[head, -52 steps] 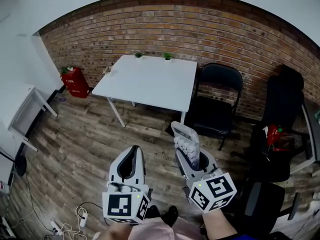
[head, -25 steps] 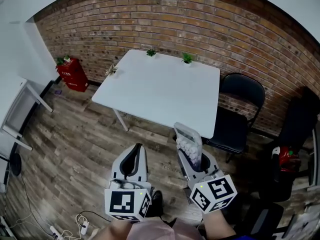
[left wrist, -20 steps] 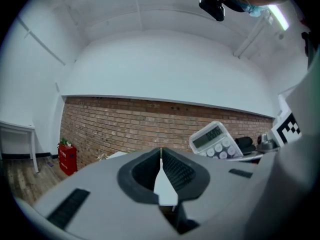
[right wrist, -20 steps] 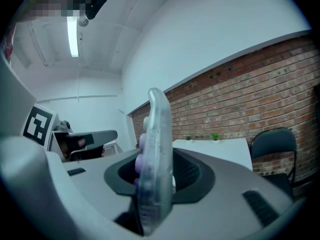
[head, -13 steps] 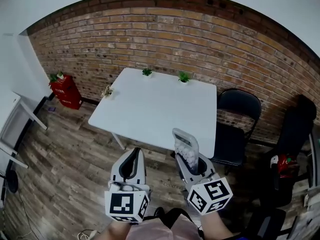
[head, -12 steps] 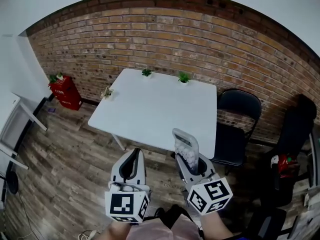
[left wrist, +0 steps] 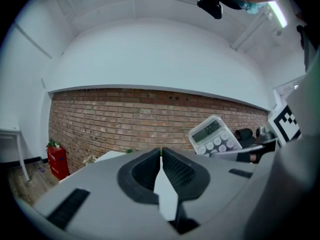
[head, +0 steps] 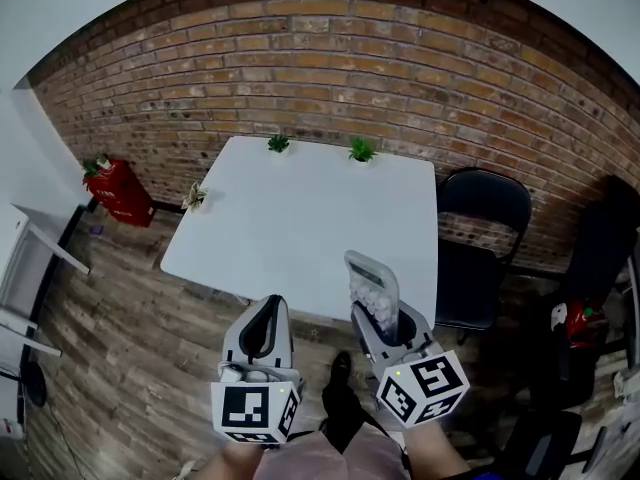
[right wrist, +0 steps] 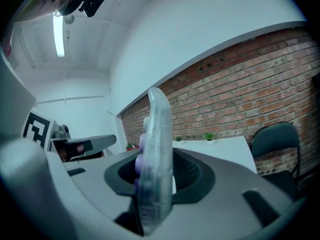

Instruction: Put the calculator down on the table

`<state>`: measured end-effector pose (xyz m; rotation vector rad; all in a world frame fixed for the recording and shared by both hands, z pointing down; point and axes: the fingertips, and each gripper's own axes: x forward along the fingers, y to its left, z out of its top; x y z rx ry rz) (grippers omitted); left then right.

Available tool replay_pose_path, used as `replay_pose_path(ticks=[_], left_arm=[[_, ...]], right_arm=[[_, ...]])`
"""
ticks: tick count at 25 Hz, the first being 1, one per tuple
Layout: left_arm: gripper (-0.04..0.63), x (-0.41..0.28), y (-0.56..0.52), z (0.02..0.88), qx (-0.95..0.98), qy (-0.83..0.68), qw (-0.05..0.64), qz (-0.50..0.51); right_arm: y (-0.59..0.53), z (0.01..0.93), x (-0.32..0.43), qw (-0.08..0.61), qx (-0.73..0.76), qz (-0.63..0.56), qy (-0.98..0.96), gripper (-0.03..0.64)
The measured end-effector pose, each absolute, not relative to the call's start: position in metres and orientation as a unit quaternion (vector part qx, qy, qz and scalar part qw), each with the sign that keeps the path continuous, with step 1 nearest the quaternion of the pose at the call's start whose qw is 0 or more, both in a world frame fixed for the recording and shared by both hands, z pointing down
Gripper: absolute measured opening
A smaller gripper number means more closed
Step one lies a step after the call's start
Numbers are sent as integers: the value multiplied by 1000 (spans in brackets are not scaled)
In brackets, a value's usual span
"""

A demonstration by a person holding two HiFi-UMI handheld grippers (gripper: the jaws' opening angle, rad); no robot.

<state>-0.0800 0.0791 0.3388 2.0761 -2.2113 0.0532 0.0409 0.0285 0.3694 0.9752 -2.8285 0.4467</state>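
Observation:
A white calculator [head: 372,286] with pale round keys stands on edge between the jaws of my right gripper [head: 385,320], which is shut on its lower part. Its display end sticks up past the fingertips. In the right gripper view the calculator [right wrist: 156,159] shows edge-on, and in the left gripper view the calculator [left wrist: 214,134] faces the camera. My left gripper [head: 268,315] hangs beside it, shut with nothing held. Both grippers hover at the near edge of the white table [head: 300,208], above it and apart from its top.
Two small potted plants [head: 278,144] [head: 361,150] stand at the table's far edge, and a third plant [head: 195,196] sits at its left edge. A black folding chair [head: 480,228] stands right of the table. A red object [head: 112,190] sits by the brick wall.
The table has drawn nearer in the head view; both grippers, earlier over the wooden floor, now reach its near edge. The calculator stays clamped in the right gripper.

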Motion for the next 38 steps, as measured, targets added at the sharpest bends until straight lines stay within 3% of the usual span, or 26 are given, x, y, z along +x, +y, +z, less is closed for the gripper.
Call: replay_pose_path(ticks=[15, 26, 38], left_arm=[[21, -110, -89, 348, 699, -712, 61, 30], [21, -147, -141, 311, 702, -711, 21, 11], [20, -199, -199, 319, 732, -681, 33, 16]], right_arm=[[-140, 395, 7, 80, 334, 179, -922, 135], [-202, 363, -33, 66, 337, 155, -926, 135], [-248, 385, -80, 92, 375, 174, -906, 135]])
